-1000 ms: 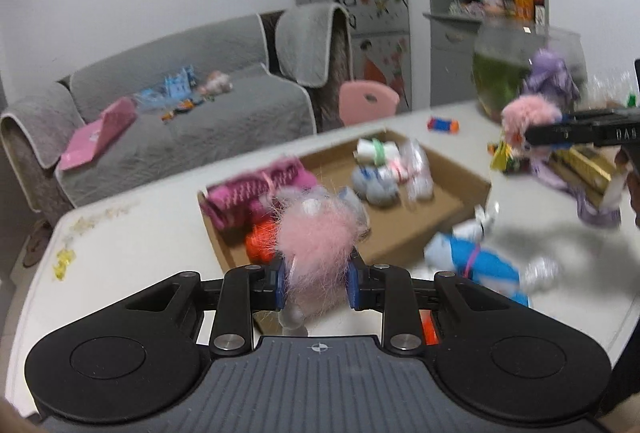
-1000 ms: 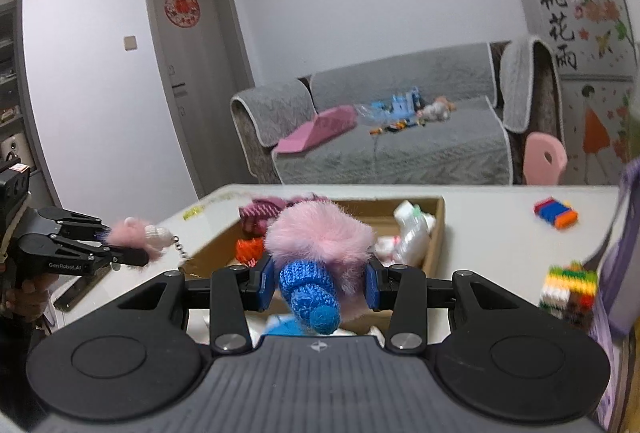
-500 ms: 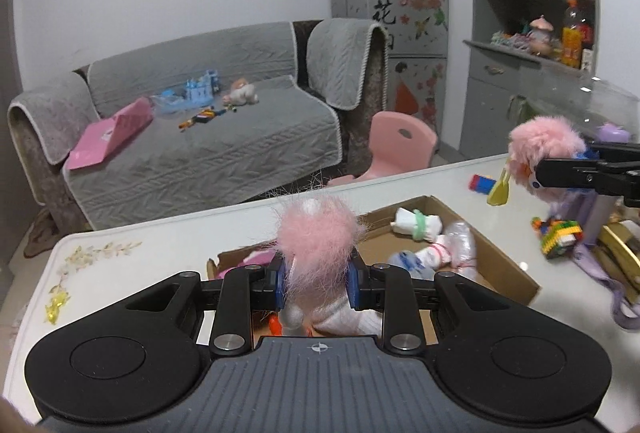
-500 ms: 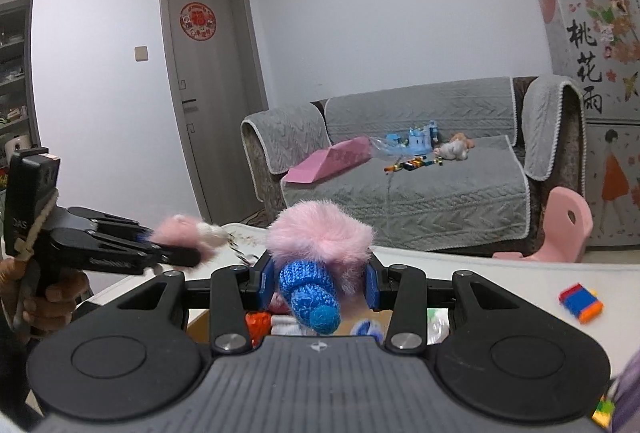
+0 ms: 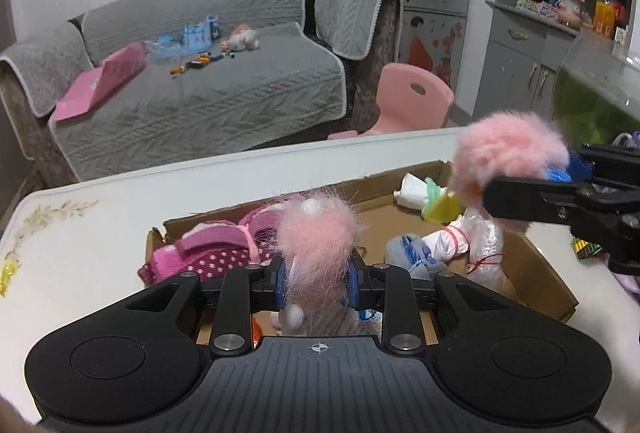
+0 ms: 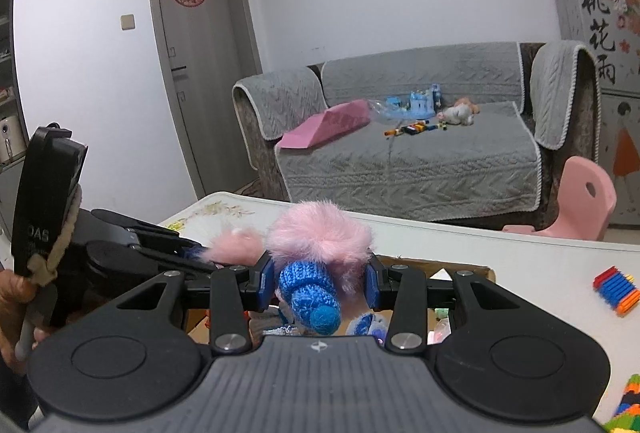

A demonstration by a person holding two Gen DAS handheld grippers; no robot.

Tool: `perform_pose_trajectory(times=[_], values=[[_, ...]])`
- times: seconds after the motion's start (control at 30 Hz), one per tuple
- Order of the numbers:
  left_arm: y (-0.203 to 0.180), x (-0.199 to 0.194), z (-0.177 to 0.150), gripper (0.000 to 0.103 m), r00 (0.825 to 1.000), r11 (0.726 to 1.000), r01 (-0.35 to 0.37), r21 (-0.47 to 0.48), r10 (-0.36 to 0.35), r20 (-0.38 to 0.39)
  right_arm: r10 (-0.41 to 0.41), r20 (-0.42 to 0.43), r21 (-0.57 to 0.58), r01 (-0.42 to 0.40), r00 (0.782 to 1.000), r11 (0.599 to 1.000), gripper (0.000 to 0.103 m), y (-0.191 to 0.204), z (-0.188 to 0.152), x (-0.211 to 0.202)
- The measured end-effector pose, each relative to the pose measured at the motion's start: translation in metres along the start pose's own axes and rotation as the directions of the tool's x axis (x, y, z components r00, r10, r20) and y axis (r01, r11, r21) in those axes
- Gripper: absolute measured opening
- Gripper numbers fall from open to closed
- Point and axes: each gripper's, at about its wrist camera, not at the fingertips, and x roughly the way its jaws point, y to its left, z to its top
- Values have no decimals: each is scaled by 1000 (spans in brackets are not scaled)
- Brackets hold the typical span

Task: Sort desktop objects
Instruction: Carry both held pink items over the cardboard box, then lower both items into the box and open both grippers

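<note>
1. Since a second ago: both claws carried from beside the box to above it, each with its pompom clamped all the way; box now directly below and ahead in the left view.
2. Left claw (image 5: 316,283): clamped on a pink pompom (image 5: 318,233), pads pressed into the fur on both sides. Held mid-fluff, probably because the soft ball offers no firmer spot.
3. Right claw (image 6: 320,283): clamped on a second pompom (image 6: 320,235), pink fur with a blue knit cap (image 6: 308,291) hanging toward the camera. Same toy seen from the left view at right, above the box's far end.
4. Cardboard box (image 5: 532,265) on the white surface (image 5: 80,233): already holding a dotted pink slipper (image 5: 208,253), a grey-blue bundle (image 5: 412,259), wrapped packets (image 5: 480,245). Evidently the bin for soft items.
5. Blocks (image 6: 616,289) left out on the surface, well apart from the box; likely a separate group.
6. Judged step: both pompoms poised for release. Light fluff may cling to pads, so worth lowering inside the walls before parting.
</note>
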Motion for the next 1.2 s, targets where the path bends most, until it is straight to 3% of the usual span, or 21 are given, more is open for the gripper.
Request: perform_pose_trajectory(times=[0.33, 0.87, 1.1, 1.2], values=[[-4, 25, -3, 34, 998, 1000, -27, 6, 27, -58, -17, -25, -13, 16, 1000, 1000, 39, 1, -4, 12], [-5, 37, -9, 34, 995, 997, -61, 42, 64, -72, -16, -104, 6, 17, 994, 1000, 39, -5, -16, 34], [4, 37, -11, 36, 996, 999, -25, 31, 27, -82, -4, -165, 8, 5, 986, 1000, 40, -8, -24, 45], [13, 34, -12, 43, 996, 1000, 15, 0, -15, -87, -7, -172, 9, 9, 985, 1000, 45, -8, -26, 45]])
